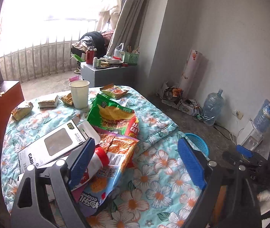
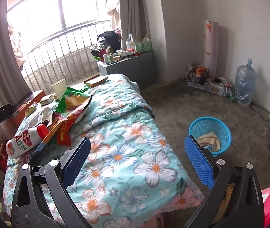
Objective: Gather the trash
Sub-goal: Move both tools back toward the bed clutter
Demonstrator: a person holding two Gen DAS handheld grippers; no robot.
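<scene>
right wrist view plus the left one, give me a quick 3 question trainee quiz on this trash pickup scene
1. True or false: the blue basket stands on the floor beside the bed and already has something in it.
2. Which item stands upright on the bed? A) paper cup B) white bottle with red cap C) green chip bag
3. Fill in: both the left claw and the right claw are ____ and hold nothing.

Key: 1 true; 2 A; 3 open
</scene>
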